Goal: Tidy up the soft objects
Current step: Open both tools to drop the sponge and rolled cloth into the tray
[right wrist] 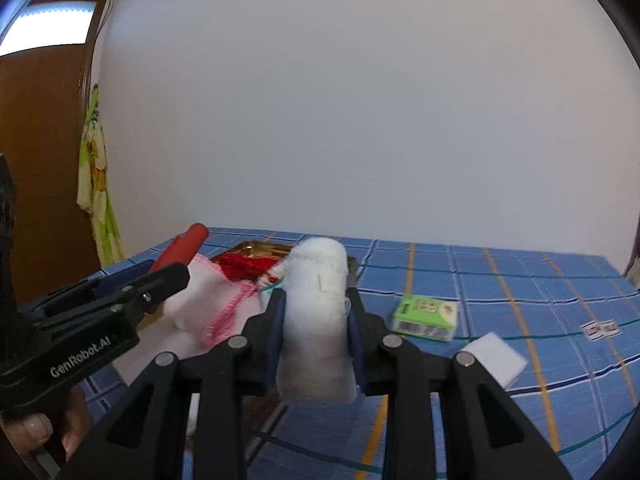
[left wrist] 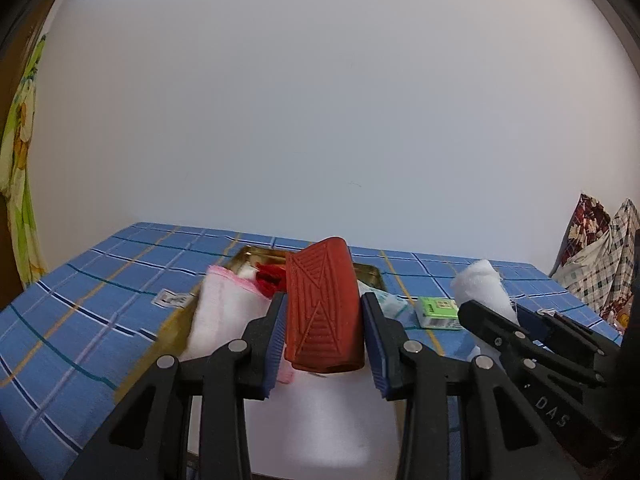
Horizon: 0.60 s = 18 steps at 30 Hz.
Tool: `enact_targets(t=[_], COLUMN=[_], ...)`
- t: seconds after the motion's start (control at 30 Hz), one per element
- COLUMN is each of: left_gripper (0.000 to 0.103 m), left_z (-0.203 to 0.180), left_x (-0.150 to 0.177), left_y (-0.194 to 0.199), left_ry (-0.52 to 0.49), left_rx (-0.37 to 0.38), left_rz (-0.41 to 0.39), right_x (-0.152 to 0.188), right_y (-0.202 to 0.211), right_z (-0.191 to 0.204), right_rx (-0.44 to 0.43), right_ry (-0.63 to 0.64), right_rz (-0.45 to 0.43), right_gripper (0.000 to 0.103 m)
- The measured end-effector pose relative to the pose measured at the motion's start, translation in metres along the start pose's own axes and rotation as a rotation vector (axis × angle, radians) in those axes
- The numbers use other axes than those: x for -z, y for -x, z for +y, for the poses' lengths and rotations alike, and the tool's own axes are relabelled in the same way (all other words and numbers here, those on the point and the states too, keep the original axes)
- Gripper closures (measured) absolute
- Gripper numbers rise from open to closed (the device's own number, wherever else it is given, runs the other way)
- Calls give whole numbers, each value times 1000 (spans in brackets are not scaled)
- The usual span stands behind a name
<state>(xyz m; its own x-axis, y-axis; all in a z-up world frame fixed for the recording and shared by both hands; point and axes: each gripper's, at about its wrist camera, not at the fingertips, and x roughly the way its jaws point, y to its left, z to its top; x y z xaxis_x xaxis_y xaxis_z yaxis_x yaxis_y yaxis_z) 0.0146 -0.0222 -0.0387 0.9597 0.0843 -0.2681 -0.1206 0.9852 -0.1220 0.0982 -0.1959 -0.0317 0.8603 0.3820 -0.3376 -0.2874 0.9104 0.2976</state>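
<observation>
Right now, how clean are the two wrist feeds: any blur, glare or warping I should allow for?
Left wrist: red roll sharp; white cloth and gold tray edge smeared. Right wrist: white roll slightly soft, green box readable. Both views: fisheye bends the blue cloth grid, corners black, flat light, no glare.

Blue checked cloth with white, yellow and dark teal lines on the surface point(right wrist: 520, 280). Brick-red sponge block point(left wrist: 322, 308) with pressed line pattern of triangles and stripes. Plain white cotton roll point(right wrist: 316, 320). White cloth point(right wrist: 208, 304) with pink stitched edge. Bright red yarn point(right wrist: 240, 266) in a gold tray point(left wrist: 248, 254). Green small box point(right wrist: 426, 316) with white and black print. Black left tongs point(left wrist: 324, 344) and black right tongs point(right wrist: 316, 336), both with dark blue pads. Pale white-grey wall point(left wrist: 320, 100); brown door point(right wrist: 44, 184); yellow-green printed fabric point(right wrist: 96, 196) hanging beside it.
</observation>
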Motion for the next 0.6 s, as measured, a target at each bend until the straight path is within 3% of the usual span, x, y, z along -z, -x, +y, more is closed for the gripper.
enact_targets(t=[0.3, 0.6], left_gripper=[64, 64], left_z=[32, 55], left_x=[-20, -4], left_y=[-7, -27], left_ry=[-23, -10], left_rx=[-75, -107], left_rz=[54, 186], right_x=[-30, -22], right_y=[-24, -55], right_z=[28, 57], right_rx=[-136, -158], right_ry=[-61, -34], right_rz=[64, 164], right_gripper=[74, 73])
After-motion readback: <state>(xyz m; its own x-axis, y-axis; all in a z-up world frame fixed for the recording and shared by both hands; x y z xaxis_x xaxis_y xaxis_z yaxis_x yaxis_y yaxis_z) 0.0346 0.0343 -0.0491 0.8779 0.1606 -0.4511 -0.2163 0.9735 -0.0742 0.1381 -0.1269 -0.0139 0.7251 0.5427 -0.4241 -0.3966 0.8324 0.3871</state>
